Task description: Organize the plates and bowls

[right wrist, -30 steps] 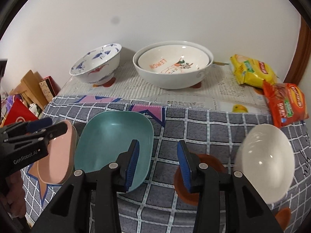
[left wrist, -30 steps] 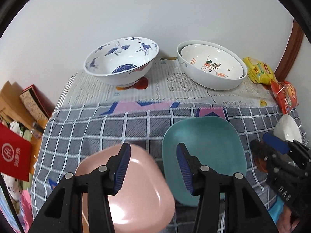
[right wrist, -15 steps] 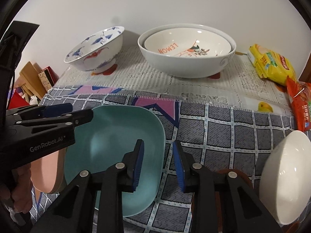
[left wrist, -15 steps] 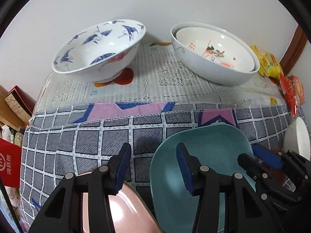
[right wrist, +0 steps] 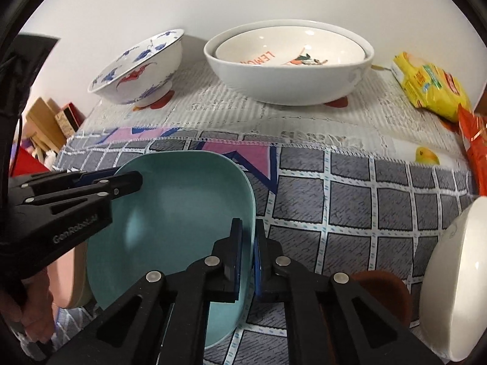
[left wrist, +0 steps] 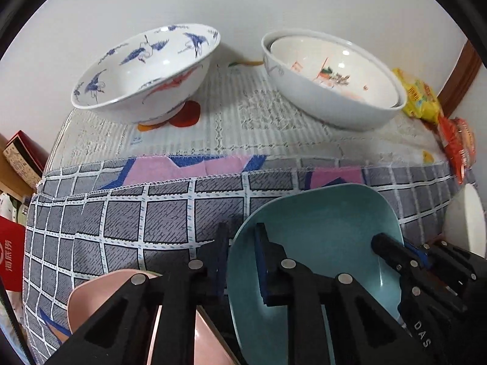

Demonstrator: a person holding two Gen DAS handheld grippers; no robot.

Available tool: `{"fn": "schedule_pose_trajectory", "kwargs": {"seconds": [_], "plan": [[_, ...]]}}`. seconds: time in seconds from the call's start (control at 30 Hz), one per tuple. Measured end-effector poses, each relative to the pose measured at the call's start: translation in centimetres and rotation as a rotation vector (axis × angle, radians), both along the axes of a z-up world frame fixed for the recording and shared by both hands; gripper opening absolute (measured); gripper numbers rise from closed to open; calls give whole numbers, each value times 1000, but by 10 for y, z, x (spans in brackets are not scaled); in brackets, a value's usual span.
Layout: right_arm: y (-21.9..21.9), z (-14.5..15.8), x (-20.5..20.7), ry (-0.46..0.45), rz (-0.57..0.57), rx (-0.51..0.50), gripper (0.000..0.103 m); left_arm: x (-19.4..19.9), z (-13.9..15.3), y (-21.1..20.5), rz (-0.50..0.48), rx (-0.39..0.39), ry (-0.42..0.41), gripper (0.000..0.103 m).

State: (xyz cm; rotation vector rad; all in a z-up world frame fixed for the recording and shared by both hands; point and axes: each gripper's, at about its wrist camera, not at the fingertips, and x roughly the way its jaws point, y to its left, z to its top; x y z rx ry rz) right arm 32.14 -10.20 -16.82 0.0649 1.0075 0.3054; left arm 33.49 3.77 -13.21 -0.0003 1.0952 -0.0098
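A teal square plate (left wrist: 322, 243) (right wrist: 170, 219) lies on the checked cloth. My left gripper (left wrist: 242, 249) is shut on its left rim, one finger inside and one outside. My right gripper (right wrist: 248, 240) is shut on its right rim. A pink plate (left wrist: 100, 301) (right wrist: 71, 276) lies to the left of the teal one, partly hidden by the left gripper. A blue-bird bowl (left wrist: 146, 73) (right wrist: 140, 67) and a white bowl with a smaller lemon-print bowl nested inside (left wrist: 331, 82) (right wrist: 289, 64) stand at the back. A white bowl (right wrist: 453, 276) (left wrist: 465, 222) sits at the right.
Yellow (right wrist: 429, 88) and orange (right wrist: 474, 152) snack packs lie at the back right. A brown dish (right wrist: 380, 289) sits by the white bowl. Boxes (left wrist: 18, 158) stand beyond the table's left edge. A wall runs behind the bowls.
Both grippers moved forward onto the teal plate and shut on its opposite rims. They were open a second ago.
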Motion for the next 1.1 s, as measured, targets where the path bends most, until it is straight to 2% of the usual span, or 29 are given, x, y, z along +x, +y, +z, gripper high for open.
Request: {"fn": "schedule_pose_trajectory", "kwargs": {"seconds": [0.5,0.73,1.1], "plan": [[-12,68,-48,-98,-48,61,5,-53,70,1,11,-28,-111,14],[6,93,-79,-140,-28,63,5,-85,88,19,47,-32,-146,14],[62,102,-100,-163,54,69,5,-118,90,83,148,-40,-167,14]]}}
